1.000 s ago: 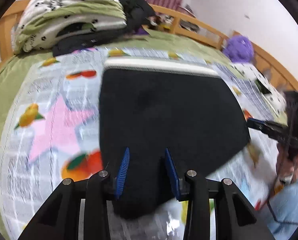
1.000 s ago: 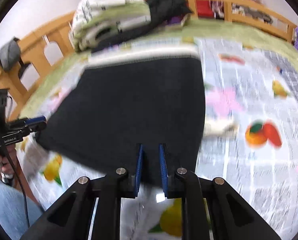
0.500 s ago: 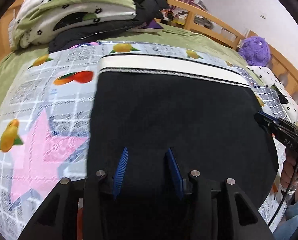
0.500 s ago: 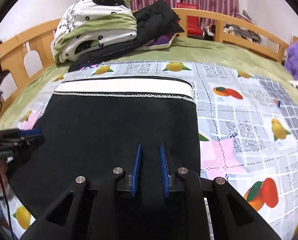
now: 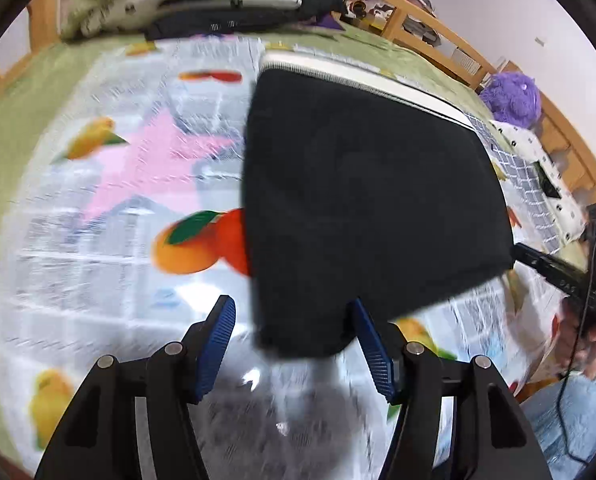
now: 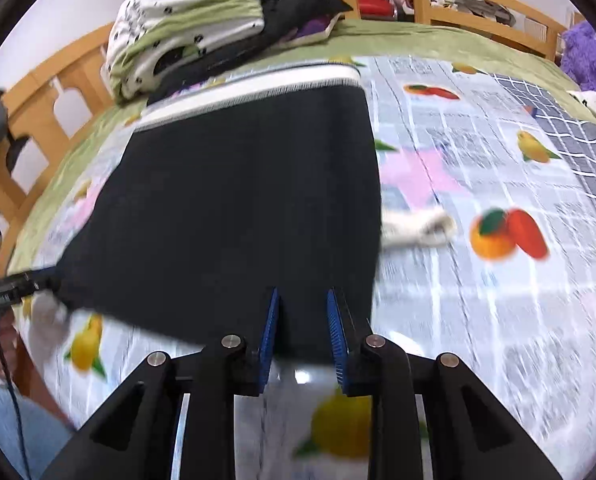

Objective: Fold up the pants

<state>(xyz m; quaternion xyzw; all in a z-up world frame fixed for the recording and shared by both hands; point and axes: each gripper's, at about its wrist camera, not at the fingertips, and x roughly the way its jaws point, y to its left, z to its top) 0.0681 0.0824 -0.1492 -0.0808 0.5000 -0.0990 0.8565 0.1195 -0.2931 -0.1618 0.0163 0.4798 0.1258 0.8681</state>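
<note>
On bed sheet (image 5: 110, 264) | pants (image 5: 361, 200) folded; left hand-held gripper (image 5: 294, 340) opening

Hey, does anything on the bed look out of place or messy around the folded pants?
One thing: a small crumpled cream-white cloth lies loose on the fruit-print sheet, right beside the right edge of the folded black pants. The pants themselves lie flat and fairly square, white waistband at the far end.
</note>
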